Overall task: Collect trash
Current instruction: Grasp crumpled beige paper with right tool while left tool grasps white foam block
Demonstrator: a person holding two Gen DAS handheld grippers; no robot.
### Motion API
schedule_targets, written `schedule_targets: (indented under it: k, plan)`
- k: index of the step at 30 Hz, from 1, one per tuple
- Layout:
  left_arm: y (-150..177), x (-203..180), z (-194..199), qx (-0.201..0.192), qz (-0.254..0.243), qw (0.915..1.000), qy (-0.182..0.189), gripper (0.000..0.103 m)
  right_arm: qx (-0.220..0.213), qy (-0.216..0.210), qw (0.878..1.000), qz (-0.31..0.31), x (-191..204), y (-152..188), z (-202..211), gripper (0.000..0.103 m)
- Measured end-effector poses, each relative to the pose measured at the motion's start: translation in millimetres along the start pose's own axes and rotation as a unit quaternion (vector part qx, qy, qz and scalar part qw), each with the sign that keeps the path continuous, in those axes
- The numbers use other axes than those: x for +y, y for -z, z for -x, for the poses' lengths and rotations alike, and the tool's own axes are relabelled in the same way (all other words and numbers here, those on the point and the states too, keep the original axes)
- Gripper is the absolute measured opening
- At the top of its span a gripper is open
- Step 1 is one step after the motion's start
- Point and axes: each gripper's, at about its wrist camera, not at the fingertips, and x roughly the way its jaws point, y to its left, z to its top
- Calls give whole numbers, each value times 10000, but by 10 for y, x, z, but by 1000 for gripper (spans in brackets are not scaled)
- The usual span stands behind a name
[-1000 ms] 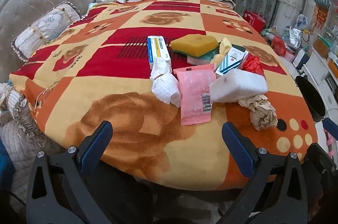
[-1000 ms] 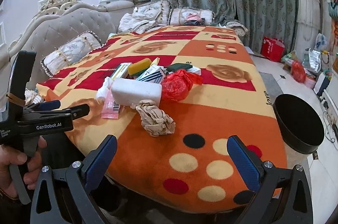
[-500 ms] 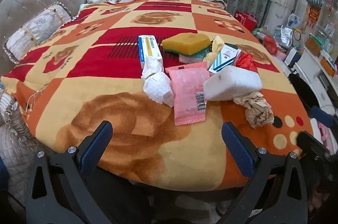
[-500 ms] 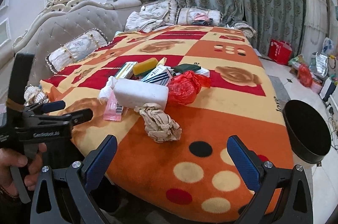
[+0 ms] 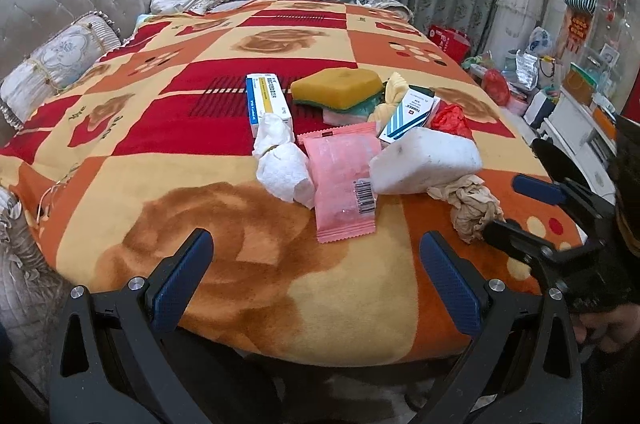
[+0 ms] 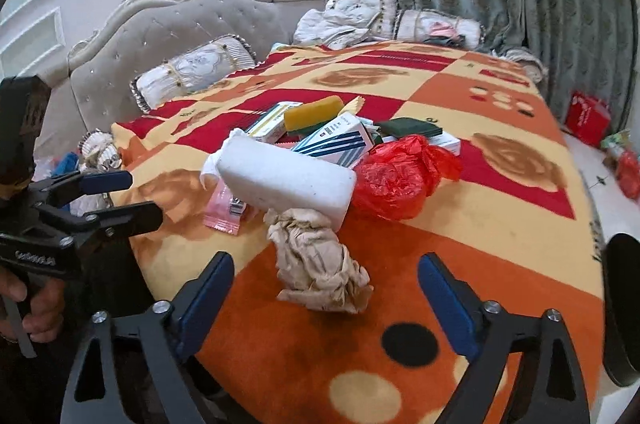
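Note:
A heap of trash lies on the blanket-covered table (image 5: pixel 224 288): a crumpled brown paper (image 6: pixel 320 264), a white foam block (image 6: pixel 288 179), a pink wrapper (image 5: pixel 344 179), a white tissue wad (image 5: pixel 280 159), a red plastic bag (image 6: pixel 400 175), a yellow sponge (image 5: pixel 336 87) and small boxes (image 5: pixel 268 99). My right gripper (image 6: pixel 326 298) is open, its fingers either side of the brown paper just in front of it. My left gripper (image 5: pixel 316 276) is open and empty, near the table's front edge, short of the pink wrapper.
A black round bin (image 6: pixel 620 308) stands on the floor right of the table. A grey tufted sofa (image 6: pixel 168 35) with cushions runs along the left and back. Curtains hang behind. Bags and clutter sit on the floor at the right (image 5: pixel 496 83).
Both grippers have moved forward toward the heap. The right gripper has closed in on the brown paper, which now sits between its open fingers. Nothing has been picked up.

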Motion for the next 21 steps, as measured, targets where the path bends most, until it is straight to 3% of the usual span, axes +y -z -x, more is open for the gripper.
schedule_targets:
  k: [2,7,10,15,21]
  plan:
    - [4,11,-11,19,-15,10000,14,103,89,-19,9999,66,-34,-15,-105,83]
    - [-19,16,-40,-5,-50,9996,264,102,399,-502,9978,-171,-141,-18,-309,46]
    - [-75,-57,-65,-68,-223,9981,578,102,417,-720,9964,-167,-136,32,-286,30]
    - [-201,-354,-256,-43,-841,9888,1229,102,385,-730,9964,-180,-238,124,-43,27]
    - [-129,-697,-495,83,-1487,9827,1102,102,184,-571,9969,-502,-420,245,220,27]
